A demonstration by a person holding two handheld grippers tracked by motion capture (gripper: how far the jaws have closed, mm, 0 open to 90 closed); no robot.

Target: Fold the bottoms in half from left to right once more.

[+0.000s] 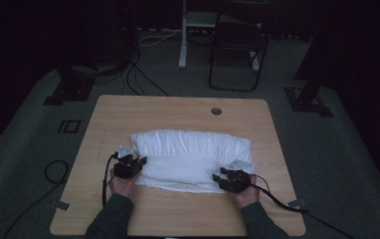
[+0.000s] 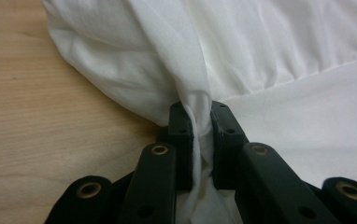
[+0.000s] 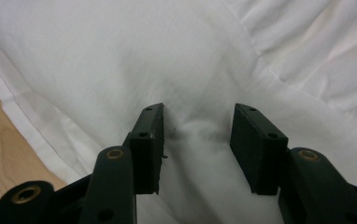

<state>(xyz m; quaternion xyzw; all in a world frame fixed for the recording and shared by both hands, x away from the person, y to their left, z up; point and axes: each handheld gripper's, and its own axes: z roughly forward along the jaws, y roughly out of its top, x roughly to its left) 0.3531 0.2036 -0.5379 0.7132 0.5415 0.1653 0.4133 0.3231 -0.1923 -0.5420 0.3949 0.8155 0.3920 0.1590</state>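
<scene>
While left gripper [image 2: 200, 126] pinches cloth [image 2: 279, 70], right gripper [image 3: 197, 140] straddles it.

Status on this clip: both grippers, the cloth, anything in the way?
Left gripper shut on a bunched fold of the white fabric cloth. Right gripper open, jaws pressed down on the cloth, fabric between them unpinched. Wooden table around it bare.

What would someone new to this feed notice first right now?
The bright white cloth bunched across the middle of the wooden table stands out against the dark room. At its left end, the left gripper has a gathered fold pinched tight between its jaws. Near the cloth's right front edge, the right gripper stands with jaws apart over the fabric, which puckers slightly between them.
</scene>
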